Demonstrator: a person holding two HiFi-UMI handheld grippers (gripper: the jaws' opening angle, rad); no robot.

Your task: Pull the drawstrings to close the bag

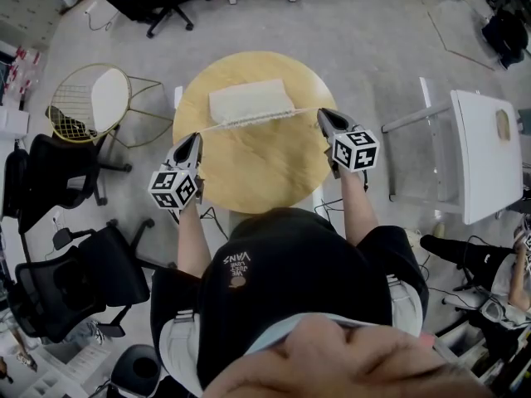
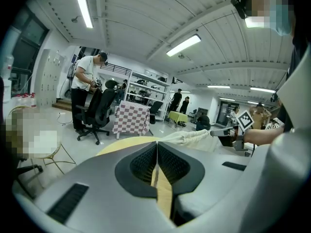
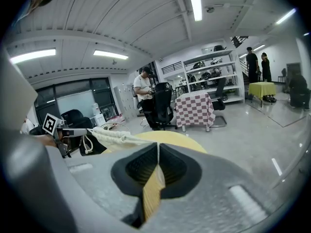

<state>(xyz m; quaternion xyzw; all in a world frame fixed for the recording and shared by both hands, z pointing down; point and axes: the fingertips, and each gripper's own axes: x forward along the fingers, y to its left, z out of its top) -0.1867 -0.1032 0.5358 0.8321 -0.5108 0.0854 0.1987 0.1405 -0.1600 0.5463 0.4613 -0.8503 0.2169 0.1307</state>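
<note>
A person stands at the near edge of a round yellow wooden table [image 1: 249,168], seen from above, with a gripper in each hand. The left gripper [image 1: 197,137] sits over the table's near left rim and the right gripper [image 1: 322,114] over its right rim, both pointing inward across the table. In each gripper view the ribbed jaws are pressed together, with only a thin pale line of cord at the tips of the left gripper [image 2: 156,144] and the right gripper [image 3: 158,145]. From above, the drawstrings [image 1: 211,127] run taut from one gripper tip to the other, so each gripper is clamped on a cord end. Between the grippers, on the far half of the table, lies the white cloth bag [image 1: 249,102]. Its long axis runs side to side across the table, the right end slightly farther away. Its gathered mouth faces the person along the line of the cord, and the body lies beyond it. The bag [image 2: 192,139] touches neither gripper. Left of the table stands a gold wire chair [image 1: 87,102]; right of it, a white table [image 1: 485,152].
</note>
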